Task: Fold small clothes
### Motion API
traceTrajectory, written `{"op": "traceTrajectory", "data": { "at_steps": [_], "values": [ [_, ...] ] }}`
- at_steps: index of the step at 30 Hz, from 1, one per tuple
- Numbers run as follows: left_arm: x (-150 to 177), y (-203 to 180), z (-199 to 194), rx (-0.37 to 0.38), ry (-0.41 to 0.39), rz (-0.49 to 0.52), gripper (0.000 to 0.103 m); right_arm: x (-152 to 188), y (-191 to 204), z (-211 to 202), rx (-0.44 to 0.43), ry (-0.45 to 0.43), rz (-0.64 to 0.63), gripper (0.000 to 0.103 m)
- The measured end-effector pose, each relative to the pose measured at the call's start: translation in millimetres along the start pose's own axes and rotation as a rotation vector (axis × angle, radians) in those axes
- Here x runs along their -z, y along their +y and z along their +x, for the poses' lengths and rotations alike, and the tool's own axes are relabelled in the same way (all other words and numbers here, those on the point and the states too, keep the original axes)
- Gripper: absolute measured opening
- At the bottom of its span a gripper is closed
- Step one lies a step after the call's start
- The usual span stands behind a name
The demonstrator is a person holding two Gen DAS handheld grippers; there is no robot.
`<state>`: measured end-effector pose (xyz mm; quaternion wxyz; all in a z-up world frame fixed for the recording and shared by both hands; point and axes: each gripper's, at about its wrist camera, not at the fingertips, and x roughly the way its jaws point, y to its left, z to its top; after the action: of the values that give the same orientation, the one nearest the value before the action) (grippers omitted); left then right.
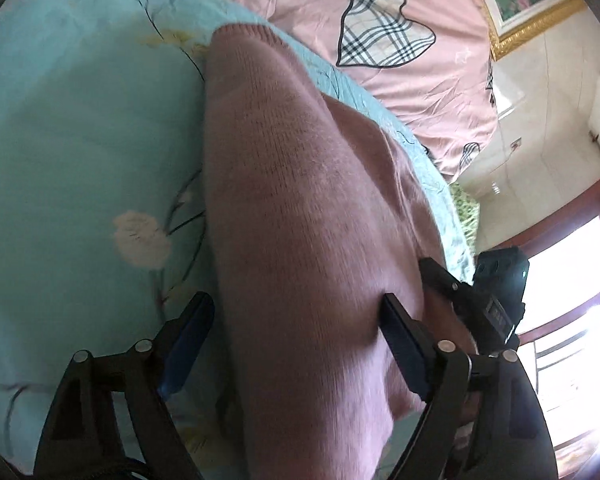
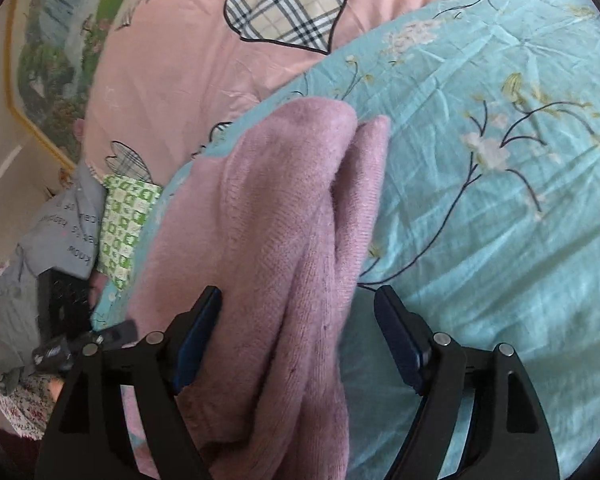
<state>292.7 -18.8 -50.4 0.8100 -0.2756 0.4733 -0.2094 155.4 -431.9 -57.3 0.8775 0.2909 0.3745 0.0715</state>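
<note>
Beneath your grippers spreads a turquoise floral quilt (image 2: pixel 500 208), with a pink sheet (image 2: pixel 172 72) behind it. On the quilt lies the pink knitted garment (image 1: pixel 300 208), its lower part cut off by both frames. Your left gripper (image 1: pixel 300 316) and right gripper (image 2: pixel 298 306) stand spread wide around its folds; whether the pads touch the knit is unclear.

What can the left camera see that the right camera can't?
Only the left view shows the window and the right gripper. Only the right view shows the green checked cloth and the grey printed garment. Both show the pink knit garment, the blue flowered quilt and the pink sheet with plaid hearts.
</note>
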Motion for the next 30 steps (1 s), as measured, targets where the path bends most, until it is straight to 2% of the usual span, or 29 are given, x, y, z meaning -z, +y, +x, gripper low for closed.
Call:
{"op": "traceTrajectory", "data": {
  "at_steps": [1,4,7,9,10,11,15,20,23,25,30],
  "values": [
    [-2.7,1.3,9.3,0.015,0.012,0.000,0.087,-0.2,-1.8,-0.4,-0.020,-0.003,0.006,0.079],
    [-4.7,-3.6,21.8,0.000,0.004,0.036,0.086,1.1,-3.4,-1.6,-0.057,-0.005,0.010,0.079],
    [-4.5,-13.1,31.7,-0.004,0.023,0.076,0.071,1.4,3.0,6.8,-0.031,0.035,-0.023,0.077],
    [-5.0,-11.6,34.3,0.002,0.028,0.080,0.059,3.1,7.5,15.0,-0.017,0.074,-0.038,0.062],
    [-5.6,-10.7,33.3,0.008,0.027,0.079,0.057,4.3,4.5,19.2,-0.043,0.095,-0.001,0.043],
    [-5.7,-11.2,31.5,0.015,0.026,0.080,0.054,5.1,2.6,19.3,-0.051,0.091,0.021,0.038],
    [-3.3,-19.6,12.4,0.029,0.007,0.128,0.049,10.5,15.6,12.6,-0.052,0.076,0.069,0.032],
    [6.0,-22.4,-51.6,0.026,-0.045,0.183,0.048,27.9,67.9,5.2,-0.108,0.094,0.018,0.030],
    [23.2,-9.0,-104.3,0.015,-0.079,0.186,0.048,43.0,107.2,8.3,-0.197,0.105,-0.007,0.030],
    [38.6,3.2,-139.3,-0.012,-0.114,0.183,0.048,55.4,132.3,15.6,-0.245,0.119,-0.033,0.030],
    [70.5,38.2,-198.7,-0.084,-0.178,0.152,0.048,97.2,192.0,61.6,-0.337,0.202,-0.092,0.030]
  ]
}}
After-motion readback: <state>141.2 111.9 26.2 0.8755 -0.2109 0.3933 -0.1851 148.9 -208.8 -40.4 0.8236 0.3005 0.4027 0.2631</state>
